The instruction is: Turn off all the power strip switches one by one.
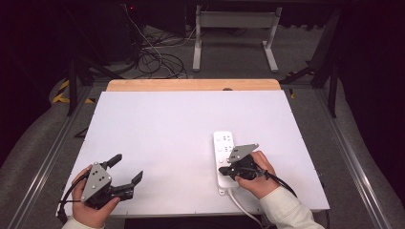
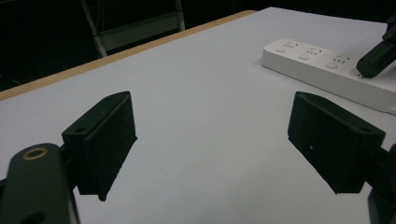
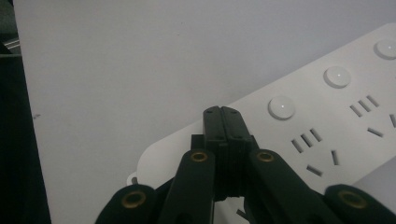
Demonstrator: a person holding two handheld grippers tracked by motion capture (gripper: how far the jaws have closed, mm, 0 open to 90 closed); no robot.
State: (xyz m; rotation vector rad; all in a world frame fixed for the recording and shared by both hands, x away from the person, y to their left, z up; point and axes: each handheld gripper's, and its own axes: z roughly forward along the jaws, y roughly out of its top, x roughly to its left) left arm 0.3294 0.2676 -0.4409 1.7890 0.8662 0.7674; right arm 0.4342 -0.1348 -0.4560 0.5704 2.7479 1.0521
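Observation:
A white power strip (image 1: 223,140) lies right of centre on the white table (image 1: 167,129), its cable (image 1: 242,206) trailing off the front edge. My right gripper (image 1: 221,170) is shut with nothing between its jaws, its tips over the strip's near end. In the right gripper view the closed tips (image 3: 222,113) sit just beside the nearest round button (image 3: 281,107) on the strip (image 3: 341,126). My left gripper (image 1: 127,169) is held at the front left, wide open and holding nothing. The left gripper view has the open gripper (image 2: 219,140) above bare table, with the strip (image 2: 322,70) far right.
A wooden strip (image 1: 193,85) borders the table's far edge. Beyond it, a white table frame (image 1: 234,21) and loose cables (image 1: 153,59) sit on the floor. Metal rails (image 1: 353,157) run along both sides of the table.

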